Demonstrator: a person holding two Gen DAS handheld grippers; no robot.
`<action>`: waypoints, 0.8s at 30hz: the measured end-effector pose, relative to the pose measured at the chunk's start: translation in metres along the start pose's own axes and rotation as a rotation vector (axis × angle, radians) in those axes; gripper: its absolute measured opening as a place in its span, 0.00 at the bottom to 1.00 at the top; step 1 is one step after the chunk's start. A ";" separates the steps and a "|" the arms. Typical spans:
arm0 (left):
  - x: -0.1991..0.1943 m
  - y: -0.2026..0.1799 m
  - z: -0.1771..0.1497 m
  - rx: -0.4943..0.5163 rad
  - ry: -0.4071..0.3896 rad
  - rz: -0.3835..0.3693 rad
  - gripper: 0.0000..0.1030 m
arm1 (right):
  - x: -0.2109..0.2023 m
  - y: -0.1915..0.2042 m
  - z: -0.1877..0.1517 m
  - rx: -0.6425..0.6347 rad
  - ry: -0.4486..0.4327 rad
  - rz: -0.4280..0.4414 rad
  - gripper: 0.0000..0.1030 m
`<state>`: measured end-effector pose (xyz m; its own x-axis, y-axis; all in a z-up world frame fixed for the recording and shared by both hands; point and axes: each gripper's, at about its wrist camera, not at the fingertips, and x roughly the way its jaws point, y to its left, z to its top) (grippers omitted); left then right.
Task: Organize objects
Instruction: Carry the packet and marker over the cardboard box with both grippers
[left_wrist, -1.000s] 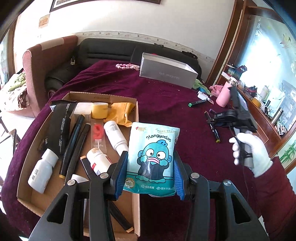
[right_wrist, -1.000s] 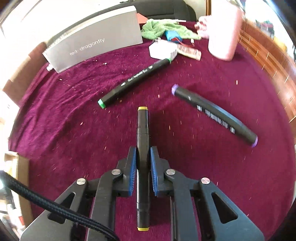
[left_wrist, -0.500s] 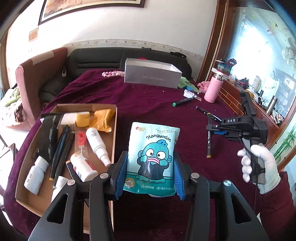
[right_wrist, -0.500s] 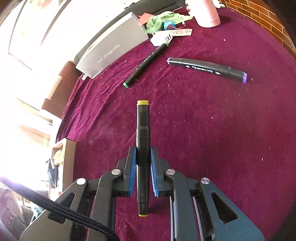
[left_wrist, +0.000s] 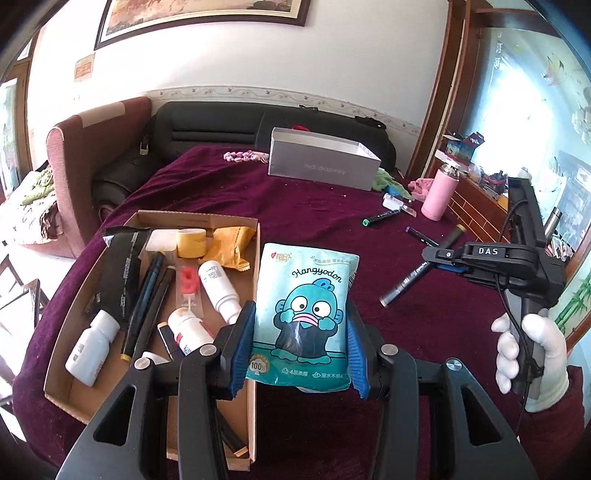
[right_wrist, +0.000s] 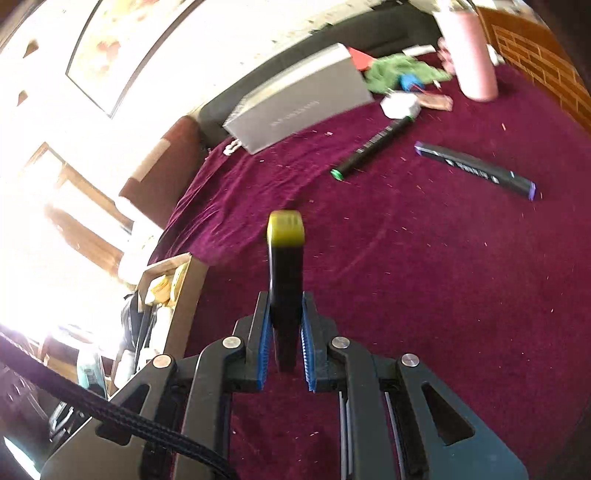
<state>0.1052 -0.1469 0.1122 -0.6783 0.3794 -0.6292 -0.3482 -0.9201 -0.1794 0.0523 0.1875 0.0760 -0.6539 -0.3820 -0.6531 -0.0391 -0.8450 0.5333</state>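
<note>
Left wrist view: left gripper (left_wrist: 301, 349) clamped on one tissue pack (left_wrist: 304, 317), held upright above the maroon tablecloth (left_wrist: 303, 218), just right of the cardboard box (left_wrist: 195, 220) edge. Box at 9 o'clock from the pack holds three white bottles (left_wrist: 218, 286), one yellow tape roll (left_wrist: 190, 242), one yellow pouch (left_wrist: 231, 245), one black pouch (left_wrist: 118, 273), and at least two dark pens (left_wrist: 146, 299); more items partly hidden. At 3 o'clock, one gloved hand (left_wrist: 530, 354) holds the right gripper (left_wrist: 439, 258), clenched on one yellow-capped marker (left_wrist: 421, 271), lifted off the cloth. At 1 o'clock on the cloth: one green-capped marker (left_wrist: 380, 218), one purple-capped marker (left_wrist: 421, 236), one pink bottle (left_wrist: 441, 194). One grey box (left_wrist: 321, 168) at 12 o'clock.

Right wrist view: right gripper (right_wrist: 286, 339) pinching the yellow-capped marker (right_wrist: 286, 280), cap pointing to 12 o'clock, blurred. Two markers lie on the cloth at 1 to 2 o'clock: green-capped marker (right_wrist: 369, 149), purple-capped marker (right_wrist: 476, 170). Grey box (right_wrist: 299, 107) at 12, pink bottle (right_wrist: 471, 55) at 1, cardboard box (right_wrist: 184, 295) at 9 o'clock.
</note>
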 end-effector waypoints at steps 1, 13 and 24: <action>0.000 0.001 -0.001 -0.002 0.002 0.001 0.38 | -0.001 0.005 -0.002 -0.014 -0.002 0.003 0.12; -0.007 0.018 0.001 -0.042 -0.025 0.030 0.38 | -0.004 0.050 -0.021 -0.079 0.013 0.179 0.13; -0.020 0.070 0.010 -0.106 -0.070 0.124 0.38 | 0.018 0.096 -0.036 -0.108 0.118 0.331 0.13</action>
<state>0.0880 -0.2175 0.1195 -0.7562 0.2650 -0.5983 -0.1918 -0.9639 -0.1845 0.0639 0.0864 0.0966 -0.5255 -0.6767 -0.5157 0.2445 -0.7007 0.6703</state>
